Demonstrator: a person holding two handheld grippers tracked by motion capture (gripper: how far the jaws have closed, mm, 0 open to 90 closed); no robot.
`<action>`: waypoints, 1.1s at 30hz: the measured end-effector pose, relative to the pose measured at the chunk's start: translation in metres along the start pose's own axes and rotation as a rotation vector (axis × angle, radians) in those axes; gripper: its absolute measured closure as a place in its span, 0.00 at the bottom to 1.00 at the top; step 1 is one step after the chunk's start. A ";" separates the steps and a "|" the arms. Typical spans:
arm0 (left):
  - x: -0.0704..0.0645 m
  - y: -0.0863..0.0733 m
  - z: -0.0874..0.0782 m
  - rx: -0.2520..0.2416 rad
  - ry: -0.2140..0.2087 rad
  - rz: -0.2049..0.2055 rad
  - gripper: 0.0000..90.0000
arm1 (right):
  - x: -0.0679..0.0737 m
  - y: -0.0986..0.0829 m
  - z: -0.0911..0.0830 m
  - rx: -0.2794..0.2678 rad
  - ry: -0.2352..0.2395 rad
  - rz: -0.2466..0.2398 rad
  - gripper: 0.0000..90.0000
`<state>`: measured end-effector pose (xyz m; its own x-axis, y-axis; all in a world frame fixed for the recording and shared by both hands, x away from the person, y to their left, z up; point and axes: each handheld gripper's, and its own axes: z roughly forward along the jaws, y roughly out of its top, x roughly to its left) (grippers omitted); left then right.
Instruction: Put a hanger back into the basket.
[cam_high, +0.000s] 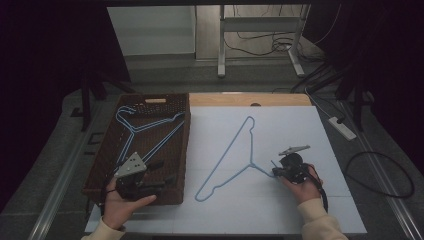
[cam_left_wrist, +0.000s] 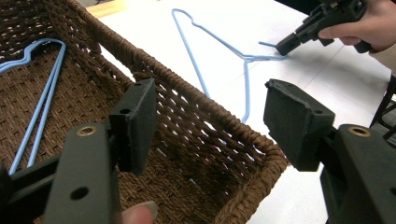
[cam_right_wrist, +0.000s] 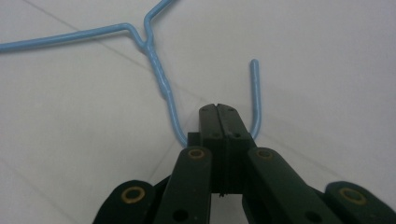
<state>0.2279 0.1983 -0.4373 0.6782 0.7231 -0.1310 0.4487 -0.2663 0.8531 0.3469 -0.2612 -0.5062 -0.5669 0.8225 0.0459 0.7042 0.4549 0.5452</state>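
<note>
A blue wire hanger (cam_high: 251, 145) lies flat on the white table top, its hook pointing toward my right hand. My right gripper (cam_high: 274, 172) is shut on the bend of that hook; in the right gripper view the closed jaws (cam_right_wrist: 217, 109) cover the curve of the hanger (cam_right_wrist: 159, 74). A brown wicker basket (cam_high: 186, 150) stands at the left with blue hangers (cam_high: 145, 125) lying inside. My left gripper (cam_high: 162, 172) hangs open over the basket's near right corner, with nothing between its pads (cam_left_wrist: 135, 121). The left gripper view also shows the basket rim (cam_left_wrist: 187, 93), the table hanger (cam_left_wrist: 245, 88) and the right gripper (cam_left_wrist: 285, 46) farther off.
White sheet (cam_high: 300, 215) covers the table, with a wooden strip (cam_high: 250, 99) at its far edge. On the floor to the right lie a power strip (cam_high: 342, 127) and cables (cam_high: 380, 175). Metal frame legs (cam_high: 221, 45) stand beyond the table.
</note>
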 end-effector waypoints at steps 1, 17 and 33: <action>0.000 0.000 0.000 0.000 -0.001 -0.001 0.40 | -0.001 -0.003 -0.002 0.000 0.006 0.004 1.00; 0.000 0.001 -0.002 -0.007 -0.004 -0.001 0.40 | -0.005 -0.054 -0.038 0.011 0.016 0.040 1.00; -0.001 0.001 -0.001 -0.006 -0.009 0.002 0.40 | 0.007 -0.008 -0.036 0.077 0.019 -0.147 0.53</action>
<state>0.2271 0.1978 -0.4358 0.6844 0.7166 -0.1342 0.4440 -0.2637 0.8564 0.3215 -0.2712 -0.4800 -0.6739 0.7387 -0.0132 0.6434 0.5954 0.4812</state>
